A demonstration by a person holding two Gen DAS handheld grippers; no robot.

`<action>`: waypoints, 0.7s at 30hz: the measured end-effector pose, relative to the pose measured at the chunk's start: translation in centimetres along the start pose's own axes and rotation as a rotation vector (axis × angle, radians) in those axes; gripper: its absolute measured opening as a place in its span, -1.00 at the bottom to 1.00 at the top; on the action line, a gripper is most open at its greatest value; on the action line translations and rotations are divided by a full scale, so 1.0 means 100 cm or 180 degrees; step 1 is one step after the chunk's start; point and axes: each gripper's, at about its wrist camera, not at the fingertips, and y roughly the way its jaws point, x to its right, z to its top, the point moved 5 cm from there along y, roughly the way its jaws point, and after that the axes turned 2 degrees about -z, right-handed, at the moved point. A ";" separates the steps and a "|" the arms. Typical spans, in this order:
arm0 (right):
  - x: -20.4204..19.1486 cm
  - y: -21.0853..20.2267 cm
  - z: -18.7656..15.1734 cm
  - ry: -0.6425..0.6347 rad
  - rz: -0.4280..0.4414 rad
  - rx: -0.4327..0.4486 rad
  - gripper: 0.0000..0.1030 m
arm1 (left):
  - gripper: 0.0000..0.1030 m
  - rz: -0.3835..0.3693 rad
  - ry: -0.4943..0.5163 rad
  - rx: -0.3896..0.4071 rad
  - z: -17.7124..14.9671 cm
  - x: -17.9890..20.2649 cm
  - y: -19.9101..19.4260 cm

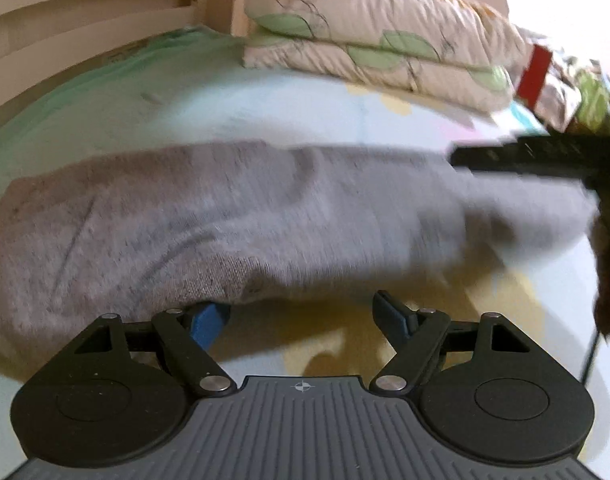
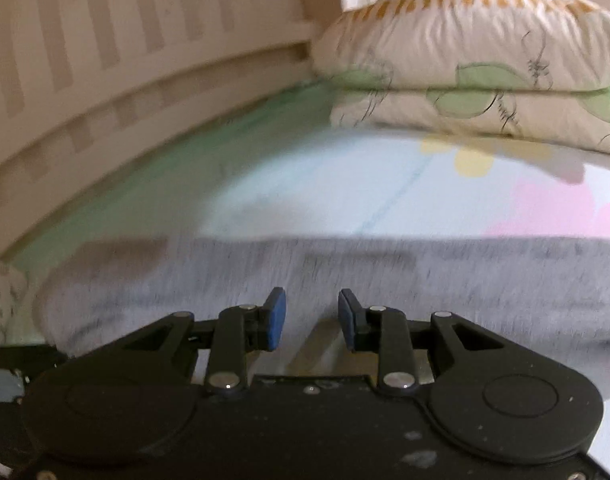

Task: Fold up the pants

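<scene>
Heather-grey pants [image 1: 265, 216]; pale blue bedsheet [image 2: 305, 184] with yellow and pink flowers (mint-green toward the cream slatted rail [image 2: 105, 60]); 2 cream pillows [image 1: 385, 40] printed with green leaves; black tongs, blue pads [image 2: 275, 320].

The grey pants [image 1: 265, 216] are looking smeared by motion blur in both views, and at 3 and 9 o'clock the picture edges are cutting them off. The hem is covering part of the left gripper's blue pad [image 1: 209, 322]. At 3 o'clock in the left wrist view, a dark blurred object [image 1: 545, 156] is staying unidentifiable.
</scene>
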 end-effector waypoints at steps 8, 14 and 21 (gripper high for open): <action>-0.016 -0.039 -0.054 -0.0062 0.0206 -0.0181 -0.34 | 0.50 -0.0136 -0.0249 0.0007 0.015 -0.009 -0.002; -0.048 -0.027 -0.115 -0.0658 0.0153 -0.0471 -0.34 | 0.50 -0.0150 -0.0239 -0.0014 0.013 -0.010 -0.012; -0.048 -0.002 -0.104 -0.0447 0.0067 -0.0193 -0.30 | 0.50 0.0031 0.0019 0.0014 -0.003 -0.002 -0.046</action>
